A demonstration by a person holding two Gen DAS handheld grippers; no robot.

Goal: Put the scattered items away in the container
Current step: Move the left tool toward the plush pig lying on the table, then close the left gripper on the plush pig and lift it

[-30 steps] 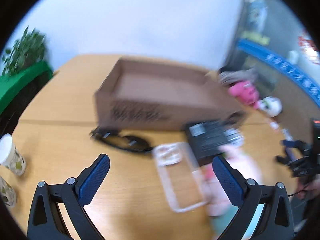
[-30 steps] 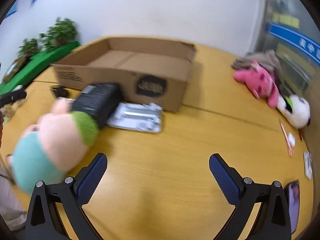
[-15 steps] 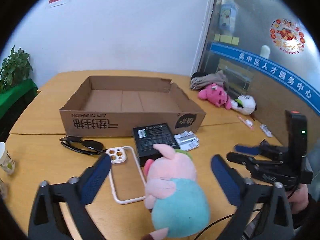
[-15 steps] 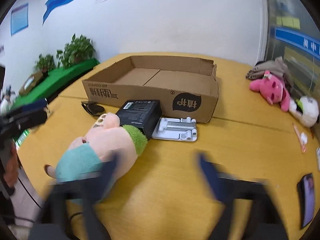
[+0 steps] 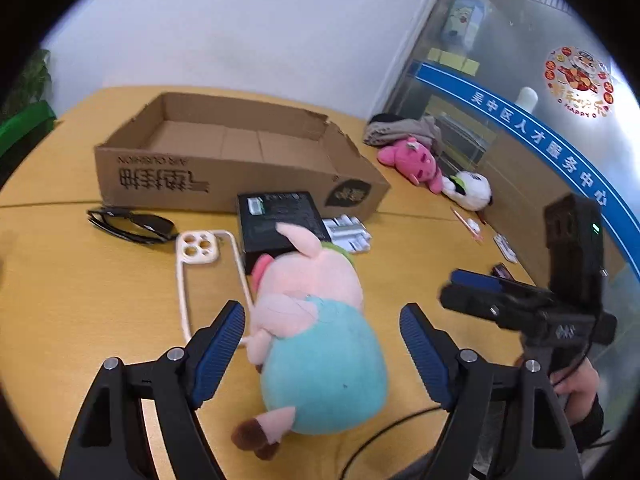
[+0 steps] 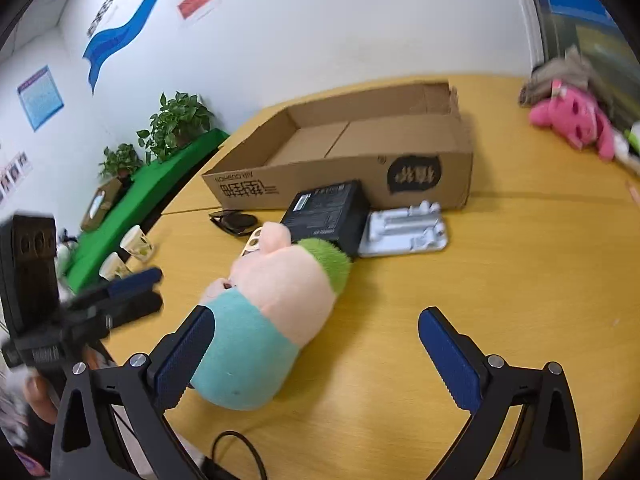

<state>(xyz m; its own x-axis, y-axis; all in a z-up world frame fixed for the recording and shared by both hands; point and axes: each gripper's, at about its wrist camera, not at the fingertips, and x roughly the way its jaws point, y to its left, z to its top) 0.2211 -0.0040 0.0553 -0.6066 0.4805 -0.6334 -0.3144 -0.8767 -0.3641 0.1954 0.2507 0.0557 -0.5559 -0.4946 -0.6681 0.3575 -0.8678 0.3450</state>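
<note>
Pink and teal, the pig toy (image 5: 316, 320) lies on its side on the table (image 5: 80, 288), in front of the cardboard box (image 5: 224, 152). Its head touches the black box (image 5: 276, 216), beside the phone case (image 5: 200, 268), sunglasses (image 5: 128, 224) and silver tray (image 6: 404, 228). Your left gripper (image 5: 322, 334) has moved closer, jaws wide around the pig. Your right gripper (image 6: 316, 356) is wide too, holding nothing.

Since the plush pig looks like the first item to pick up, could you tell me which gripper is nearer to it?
Left. The left gripper is open and straddles the plush pig; the right gripper, also open, has only its left finger beside it.
</note>
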